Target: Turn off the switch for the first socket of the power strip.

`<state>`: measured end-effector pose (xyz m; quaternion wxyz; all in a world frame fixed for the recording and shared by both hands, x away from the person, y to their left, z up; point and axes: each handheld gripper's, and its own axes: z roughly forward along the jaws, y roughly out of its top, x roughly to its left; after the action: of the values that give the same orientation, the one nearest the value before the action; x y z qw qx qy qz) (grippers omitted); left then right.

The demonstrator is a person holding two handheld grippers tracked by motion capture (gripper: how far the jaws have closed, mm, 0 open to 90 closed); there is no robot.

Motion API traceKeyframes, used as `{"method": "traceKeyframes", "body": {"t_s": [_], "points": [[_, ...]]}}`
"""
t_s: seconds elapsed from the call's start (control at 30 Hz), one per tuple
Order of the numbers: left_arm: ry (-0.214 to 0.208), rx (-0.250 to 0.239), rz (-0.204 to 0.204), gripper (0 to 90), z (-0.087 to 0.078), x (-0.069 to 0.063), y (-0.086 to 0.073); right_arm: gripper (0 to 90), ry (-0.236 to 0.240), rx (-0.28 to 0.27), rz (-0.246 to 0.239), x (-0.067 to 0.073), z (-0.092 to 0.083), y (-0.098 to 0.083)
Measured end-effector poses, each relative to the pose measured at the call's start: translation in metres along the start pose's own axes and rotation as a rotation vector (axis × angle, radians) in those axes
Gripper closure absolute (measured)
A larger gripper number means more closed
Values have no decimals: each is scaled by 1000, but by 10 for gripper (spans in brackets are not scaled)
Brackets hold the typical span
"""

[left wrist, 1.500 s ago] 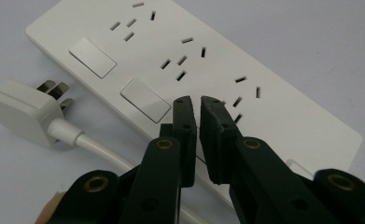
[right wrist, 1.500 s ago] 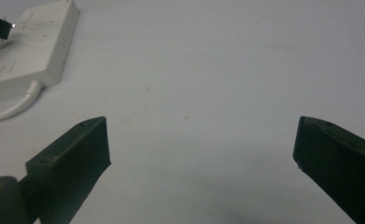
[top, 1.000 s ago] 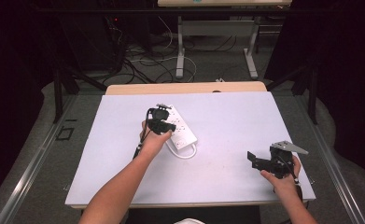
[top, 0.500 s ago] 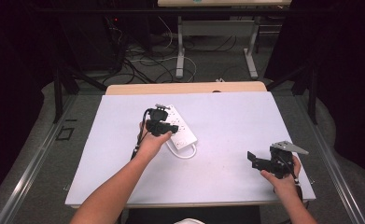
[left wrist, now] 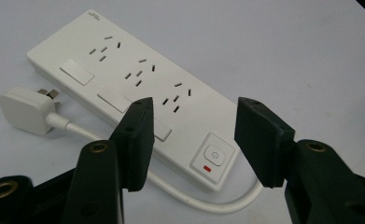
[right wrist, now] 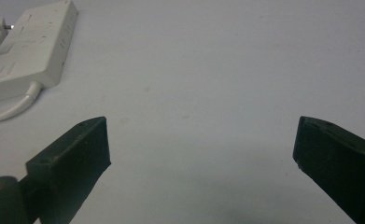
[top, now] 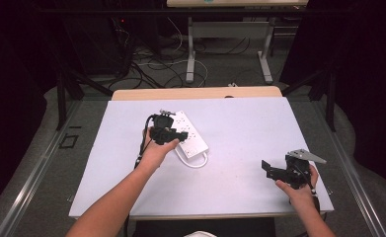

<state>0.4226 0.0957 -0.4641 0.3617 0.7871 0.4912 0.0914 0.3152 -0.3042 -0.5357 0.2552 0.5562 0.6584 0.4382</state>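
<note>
White plastic, long and flat — the power strip (left wrist: 133, 88) lies on the pale worktop (top: 240, 133) a little left of its middle, three socket groups along its top and a power button (left wrist: 214, 156) with a small red mark at the near end. Its white cord (left wrist: 203, 200) loops out of that end and runs back along the strip's near side to the plug (left wrist: 24, 109), which lies loose just beside the strip with its prongs bare, in no socket. Directly over the button end hangs the left claw (left wrist: 194, 135): its jaws have just been opening and now stand about half apart with nothing between them, the pads pressing on nothing, and against the earlier high views the hand has lifted slightly off the strip. My reading is that a press or a grip at the button end is finished and the claw is letting go, so the plug would be the next thing to handle. Well to the right of the strip, near the worktop's front corner, the right claw (top: 279, 170) hovers wide open and empty. Nothing lies between either claw and the strip; only the cord's loop, close under the left claw, could snag.
</note>
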Motion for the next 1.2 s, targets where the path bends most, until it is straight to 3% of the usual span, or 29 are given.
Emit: {"method": "traceKeyframes", "body": {"t_s": [0.3,0.37,0.4,0.7,0.93,1.2], "points": [[-5,-33,19,422,-16,7,-7,32,6,27,4,0,-2,0],[-3,-42,29,410,-20,10,-8,32,-4,1,15,1,0,0],[-2,-46,27,398,-22,11,-9,32,0,20,11,0,-2,0],[36,-78,42,348,-45,24,-13,33,-1,35,18,0,-3,0],[44,-94,26,294,-61,37,-19,33,-3,23,23,0,-2,0],[45,-116,-5,159,-77,45,-29,34,-4,36,18,0,-2,0]]}}
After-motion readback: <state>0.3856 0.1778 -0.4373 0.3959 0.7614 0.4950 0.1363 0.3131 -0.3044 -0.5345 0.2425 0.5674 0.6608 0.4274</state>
